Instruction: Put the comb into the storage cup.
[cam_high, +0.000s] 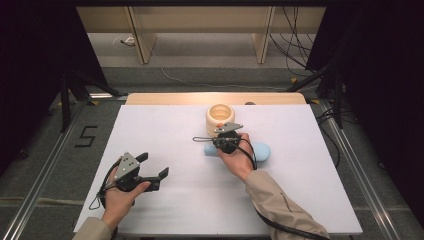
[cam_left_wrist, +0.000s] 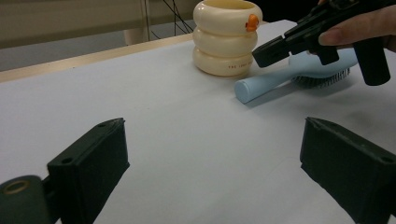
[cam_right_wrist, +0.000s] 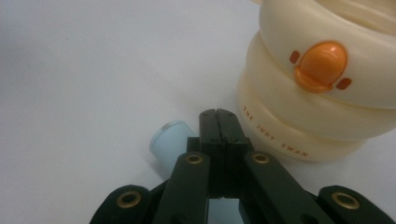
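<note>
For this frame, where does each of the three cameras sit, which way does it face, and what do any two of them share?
High view: above the person's side, looking forward and down on the white table; both forearms, left gripper open, right gripper over the blue hairbrush.
Left gripper view: low between its wide-apart jaws, facing the cream holder, hairbrush and right gripper.
Right gripper view: along its shut jaws, above the brush handle, close to the holder.
Shared: all three show holder and hairbrush.

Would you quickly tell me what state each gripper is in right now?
Left gripper: open, nothing between its jaws.
Right gripper: shut and empty, jaws together above the handle of the blue hairbrush.
</note>
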